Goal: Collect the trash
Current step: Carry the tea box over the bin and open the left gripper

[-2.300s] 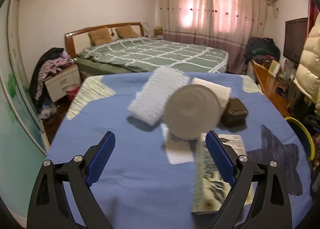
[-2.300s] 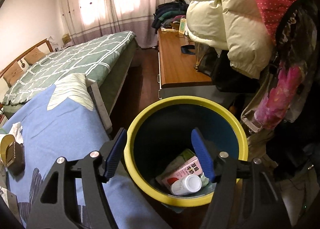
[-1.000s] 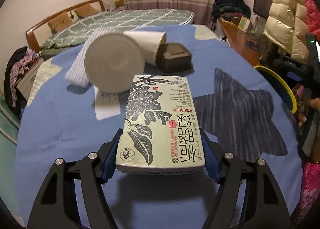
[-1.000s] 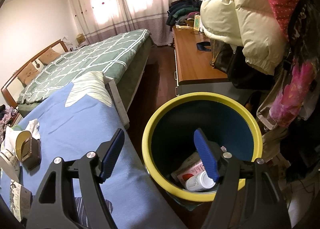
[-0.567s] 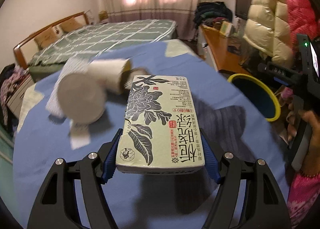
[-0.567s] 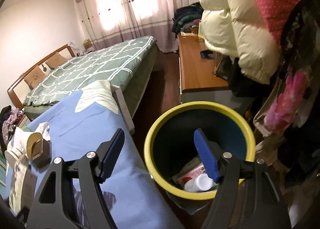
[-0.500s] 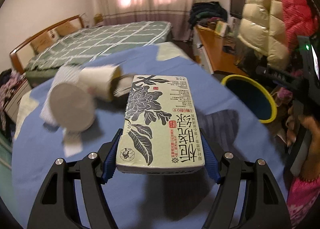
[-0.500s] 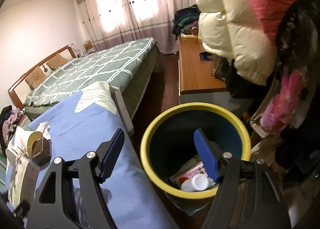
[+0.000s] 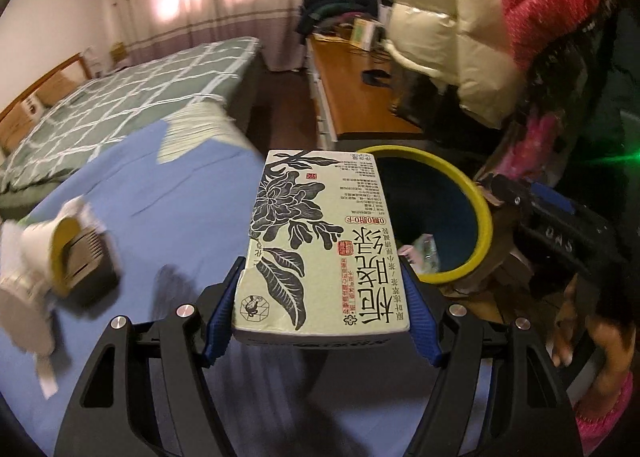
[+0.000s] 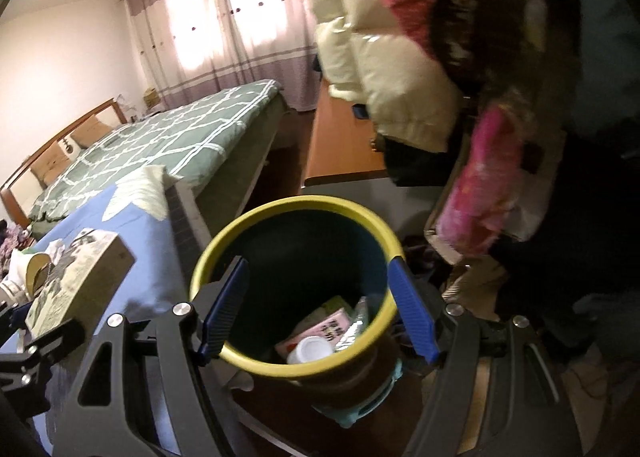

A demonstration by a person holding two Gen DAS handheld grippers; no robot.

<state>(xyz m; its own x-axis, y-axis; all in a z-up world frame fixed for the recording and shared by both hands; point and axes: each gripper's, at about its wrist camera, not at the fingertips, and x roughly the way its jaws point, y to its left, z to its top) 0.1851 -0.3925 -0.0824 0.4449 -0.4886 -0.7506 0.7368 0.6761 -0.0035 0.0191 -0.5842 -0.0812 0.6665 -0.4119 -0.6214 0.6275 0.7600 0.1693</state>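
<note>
I had the left gripper (image 9: 320, 321) clamped on the near end of the flat green box (image 9: 320, 245), its blue pads pressed against both long sides and the box sticking out level ahead of it. The box hung above the blue bedspread (image 9: 152, 185), its far end reaching toward the yellow-rimmed bin (image 9: 478, 209) that stood just past the bed's edge. My right gripper (image 10: 316, 309) was spread wide and held nothing, hovering over the bin's mouth with a carton (image 10: 320, 331) and a white cap (image 10: 310, 349) visible at the bottom. I judged this to be the carrying step, with the drop not yet made. The next move called for bringing the box fully over the opening, clear of the rim and of my empty gripper, then tipping it nose-down before letting go. A cup (image 9: 44, 241) and other scraps were left on the bedspread.
</note>
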